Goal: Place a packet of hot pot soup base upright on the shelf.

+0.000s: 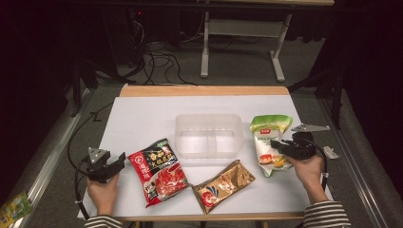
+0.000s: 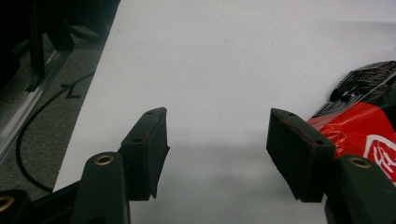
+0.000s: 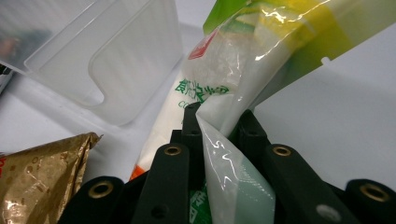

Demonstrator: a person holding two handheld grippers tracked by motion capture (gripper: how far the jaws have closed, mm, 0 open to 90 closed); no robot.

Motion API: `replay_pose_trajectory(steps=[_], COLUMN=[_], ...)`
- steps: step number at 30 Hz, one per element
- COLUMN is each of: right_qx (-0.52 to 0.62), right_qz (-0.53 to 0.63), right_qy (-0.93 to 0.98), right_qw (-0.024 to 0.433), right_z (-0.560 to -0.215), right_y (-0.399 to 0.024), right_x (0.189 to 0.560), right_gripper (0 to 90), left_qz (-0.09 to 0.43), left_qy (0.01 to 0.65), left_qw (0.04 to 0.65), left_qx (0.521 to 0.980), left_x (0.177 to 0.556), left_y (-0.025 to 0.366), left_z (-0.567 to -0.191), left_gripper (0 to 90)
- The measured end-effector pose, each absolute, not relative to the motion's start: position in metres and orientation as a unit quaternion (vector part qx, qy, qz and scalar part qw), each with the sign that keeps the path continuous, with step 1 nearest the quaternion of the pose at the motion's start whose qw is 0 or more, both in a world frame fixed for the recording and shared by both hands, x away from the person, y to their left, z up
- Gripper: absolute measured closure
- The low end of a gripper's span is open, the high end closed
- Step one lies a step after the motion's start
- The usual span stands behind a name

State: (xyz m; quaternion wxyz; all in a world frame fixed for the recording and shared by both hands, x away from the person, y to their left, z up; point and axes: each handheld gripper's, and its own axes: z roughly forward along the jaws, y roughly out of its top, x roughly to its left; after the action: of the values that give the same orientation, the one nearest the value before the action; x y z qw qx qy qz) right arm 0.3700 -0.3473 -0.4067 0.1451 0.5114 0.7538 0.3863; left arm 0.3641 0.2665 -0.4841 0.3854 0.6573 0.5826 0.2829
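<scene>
A green-and-white pouch (image 1: 269, 141) lies at the right of the white table cover, beside a clear plastic tub (image 1: 208, 135). My right gripper (image 1: 280, 148) is shut on that pouch; in the right gripper view its jaws pinch a fold of the pouch (image 3: 243, 70), which rises away from them. My left gripper (image 1: 114, 166) rests near the table's left front, open with bare table between its fingers (image 2: 147, 140). A red noodle packet (image 1: 158, 171) lies just to its right, its red packet corner (image 2: 359, 121) beside the right jaw.
A gold foil packet (image 1: 223, 185) lies in front of the tub, and its gold corner (image 3: 42, 163) shows left of the right jaws. The tub wall (image 3: 107, 56) stands close to the left of the pouch. Cables and a table frame (image 1: 242, 28) lie beyond the far edge.
</scene>
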Motion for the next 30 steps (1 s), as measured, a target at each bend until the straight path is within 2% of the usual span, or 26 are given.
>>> replay_pose_trajectory(steps=[30], right_qx=[0.476], right_qz=[0.422], right_qy=[0.753], right_qw=[0.166], right_z=[-0.375], right_y=[-0.331], right_x=[0.356], right_gripper=[78.8], left_qz=[0.282], left_qy=[0.582], left_qw=[0.386], left_qx=[0.658], left_x=[0.364], left_y=[0.266], left_z=[-0.484], left_gripper=[38.9])
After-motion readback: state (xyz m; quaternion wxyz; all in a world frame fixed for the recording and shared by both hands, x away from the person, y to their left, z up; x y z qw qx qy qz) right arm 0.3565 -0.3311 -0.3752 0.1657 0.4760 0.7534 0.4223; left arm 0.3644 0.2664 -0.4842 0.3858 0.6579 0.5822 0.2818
